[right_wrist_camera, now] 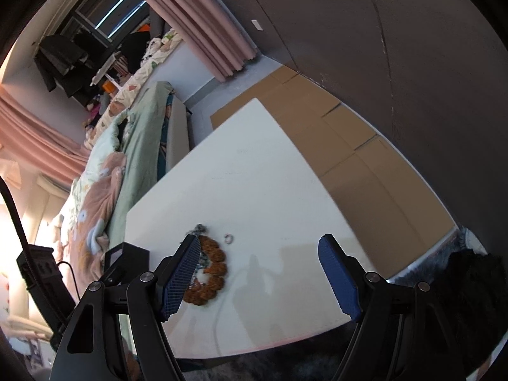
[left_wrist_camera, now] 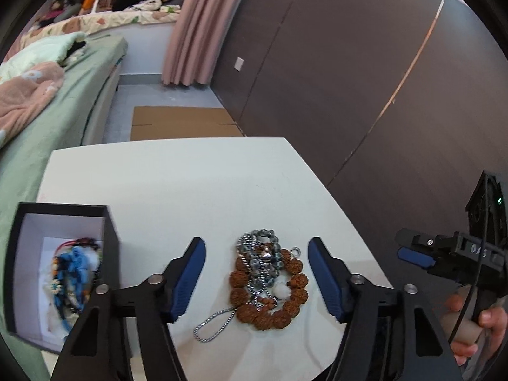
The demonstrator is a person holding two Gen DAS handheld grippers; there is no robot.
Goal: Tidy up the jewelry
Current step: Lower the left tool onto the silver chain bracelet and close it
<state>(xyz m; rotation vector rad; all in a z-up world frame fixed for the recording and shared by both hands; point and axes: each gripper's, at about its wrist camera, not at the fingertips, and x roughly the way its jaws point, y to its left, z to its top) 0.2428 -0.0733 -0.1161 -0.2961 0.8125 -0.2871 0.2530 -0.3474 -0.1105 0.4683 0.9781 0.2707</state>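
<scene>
White table (left_wrist_camera: 177,184) by bed | left gripper (left_wrist_camera: 257,270) hovering spread over bracelet pile (left_wrist_camera: 270,282) | right gripper (right_wrist_camera: 258,273) spread, idling | pinching one bracelet only, lifting toward box (left_wrist_camera: 112,241)

Home bedroom: bed (left_wrist_camera: 47,101) with green sheet and rumpled quilts, pink curtain (left_wrist_camera: 197,25), dark wardrobe (left_wrist_camera: 349,63), cluttered windowsill.

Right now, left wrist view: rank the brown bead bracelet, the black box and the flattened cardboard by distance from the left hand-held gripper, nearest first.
1. Brown bead bracelet: on the white table, between the open fingers of the left hand-held gripper.
2. Black box: left, table edge, holding jewelry.
3. Flattened cardboard: on the floor beyond the table.
</scene>
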